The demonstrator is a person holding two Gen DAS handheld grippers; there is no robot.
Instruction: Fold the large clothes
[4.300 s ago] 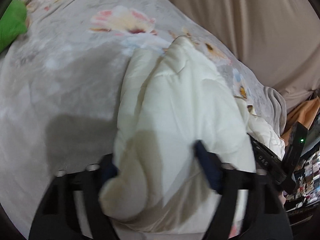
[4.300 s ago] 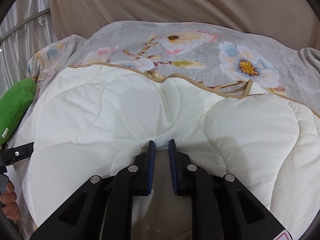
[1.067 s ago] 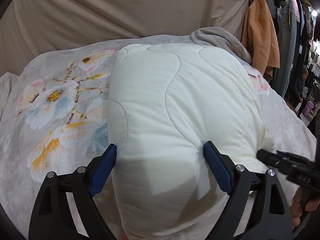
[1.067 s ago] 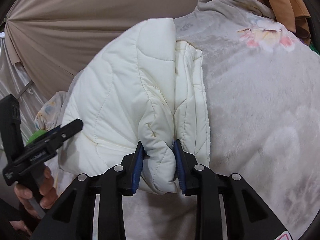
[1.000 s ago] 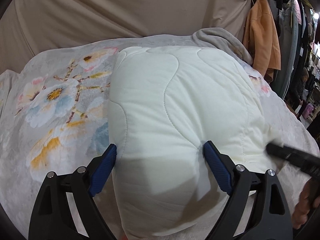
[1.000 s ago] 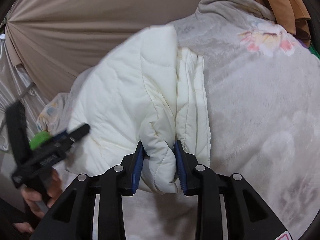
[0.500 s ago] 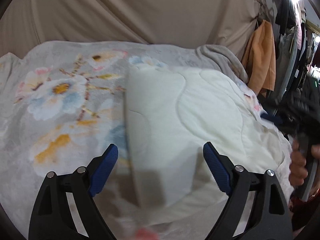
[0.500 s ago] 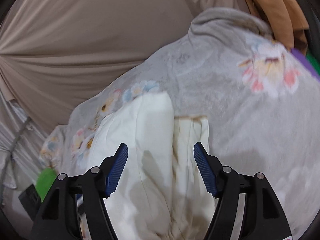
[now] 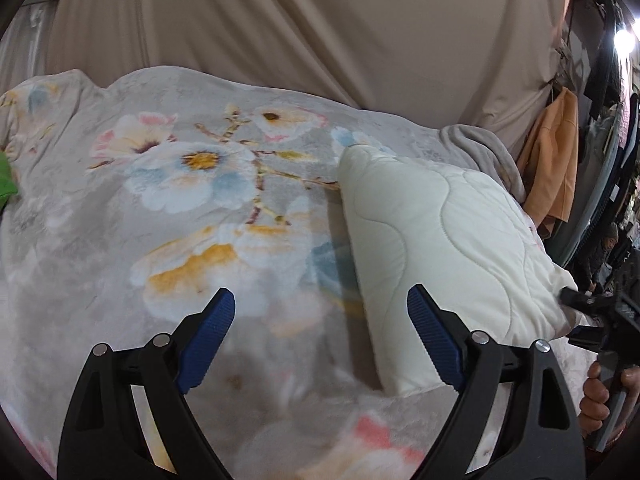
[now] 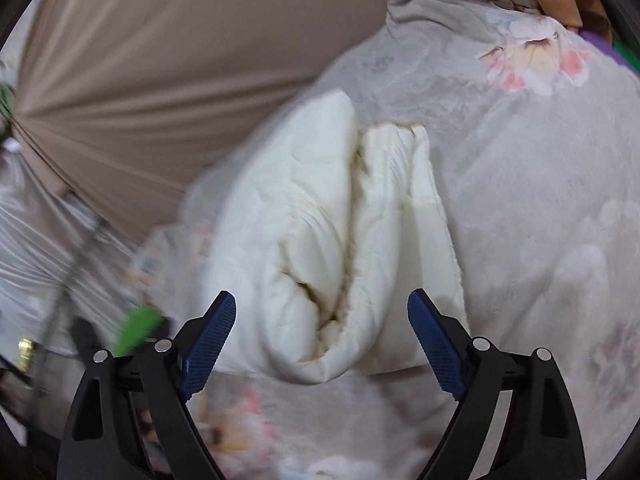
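We see the cream quilted garment (image 9: 448, 240) lying folded into a thick bundle on the grey flowered blanket (image 9: 192, 208) that covers the bed. In the left wrist view it lies to the right, its near corner just in front of the right blue pad. In the right wrist view the same bundle (image 10: 340, 240) shows its layered folded edges turned toward the camera.

Our left gripper (image 9: 320, 336) stands with its jaws spread wide over the bare blanket, and nothing is between them; the garment only comes close to the right finger. Our right gripper (image 10: 322, 336) has just been opening its jaws, and now they stand wide. The rolled end of the garment is between the fingers, but the pads (image 10: 208, 340) do not press on it, so it is released.

At the right edge of the left wrist view we see a hand (image 9: 596, 396) that holds the black handle of the other gripper. Behind the bed hangs a beige curtain (image 9: 320, 32), and an orange garment (image 9: 554, 160) hangs at the right side. A small green thing (image 9: 6, 180) lies at the left edge of the blanket; we cannot tell what it is.
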